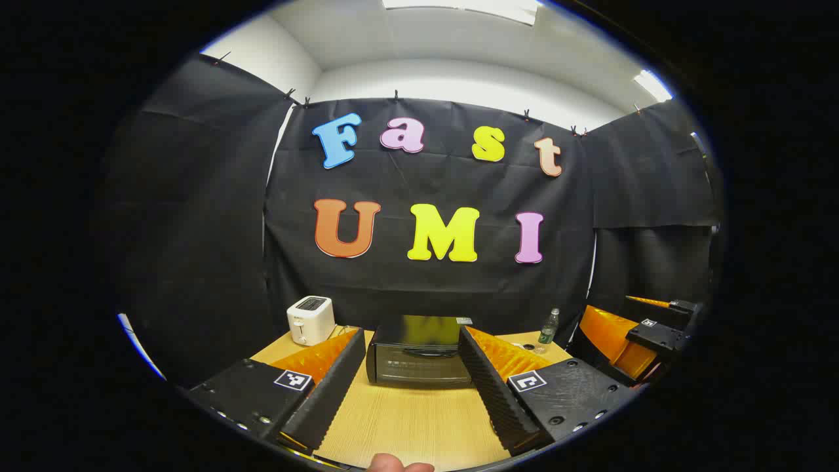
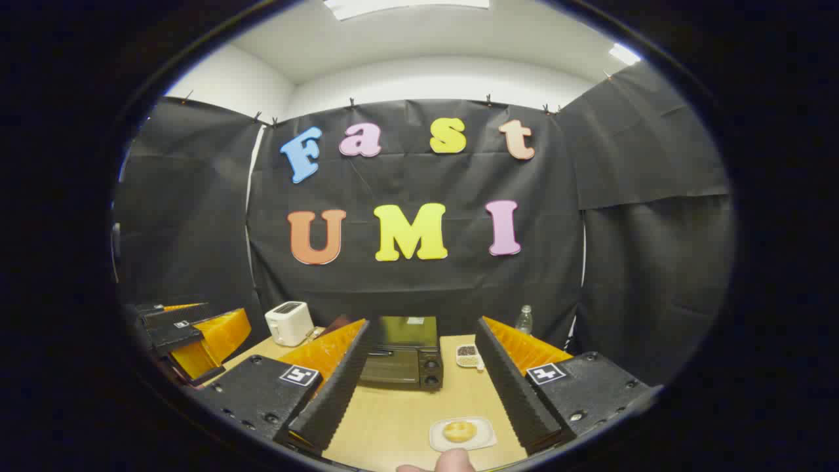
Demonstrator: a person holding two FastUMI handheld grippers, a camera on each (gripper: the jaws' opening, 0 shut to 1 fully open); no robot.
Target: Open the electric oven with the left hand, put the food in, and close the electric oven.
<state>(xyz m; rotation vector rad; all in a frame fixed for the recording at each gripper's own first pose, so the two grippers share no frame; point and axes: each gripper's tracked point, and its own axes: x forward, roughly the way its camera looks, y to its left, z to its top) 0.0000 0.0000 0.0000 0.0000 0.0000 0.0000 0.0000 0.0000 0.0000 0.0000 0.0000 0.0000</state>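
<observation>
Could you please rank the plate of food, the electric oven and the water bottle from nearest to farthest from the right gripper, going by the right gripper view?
1. Plate of food: lowest in view, between the right gripper's fingers.
2. Electric oven: mid-table, ahead, door shut.
3. Water bottle: far table edge, right, by the cloth wall.

Both views toward oven (image 1: 419, 351), table-level
</observation>
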